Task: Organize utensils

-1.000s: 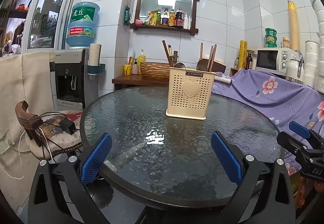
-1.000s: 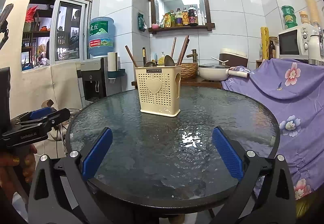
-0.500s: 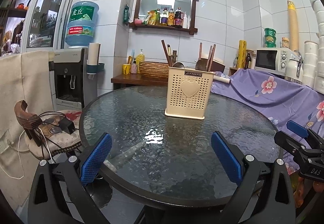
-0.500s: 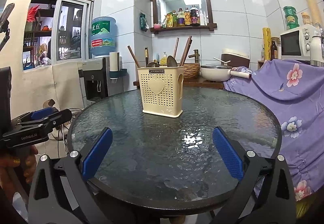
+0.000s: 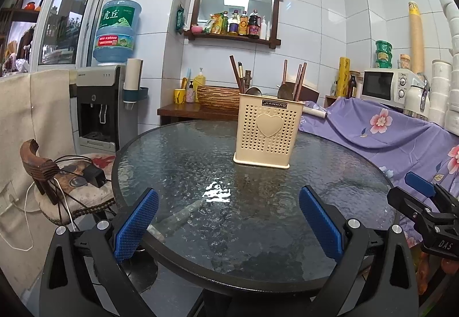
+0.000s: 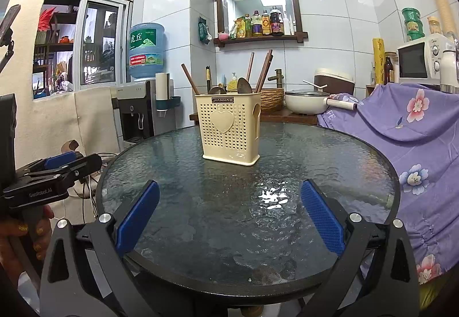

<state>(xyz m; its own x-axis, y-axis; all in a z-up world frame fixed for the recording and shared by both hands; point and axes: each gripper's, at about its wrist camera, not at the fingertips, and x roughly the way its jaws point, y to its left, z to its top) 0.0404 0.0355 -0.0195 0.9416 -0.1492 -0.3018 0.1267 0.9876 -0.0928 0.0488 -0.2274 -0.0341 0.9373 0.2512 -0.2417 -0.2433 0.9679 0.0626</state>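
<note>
Finding: the round glass desk (image 5: pixel 178 162) carries one item only, a cream perforated utensil holder (image 5: pixel 266 133) with a heart on its face, standing upright toward the far half of the top. In the right wrist view the same holder (image 6: pixel 229 130) sits a little left of centre on the desk (image 6: pixel 330 162).

Contents: several wooden chopsticks (image 5: pixel 299 79) stand in the holder, some leaning left and some right, and two dark spoon bowls (image 6: pixel 243 85) show just above the rim. How they are divided between compartments cannot be told, since the interior is hidden behind the front wall.

Loose utensils: none visible on the glass in either view (the bright patch near the middle is a reflection of the ceiling light, not an object).

Left claw (image 5: pixel 228 228): released, blue pads spread wide, grasping nothing, hovering over the near edge of the desk and well apart from the holder. It also appears at the left edge of the right wrist view.

Right claw (image 6: pixel 229 219): likewise released and unloaded, held over the near edge, well short of the holder.

Assessment: every utensil in sight is already in the holder, so the sorting appears complete or close to it. The only work that might remain is straightening the leaning chopsticks, and the pictures do not show that this is required.
</note>
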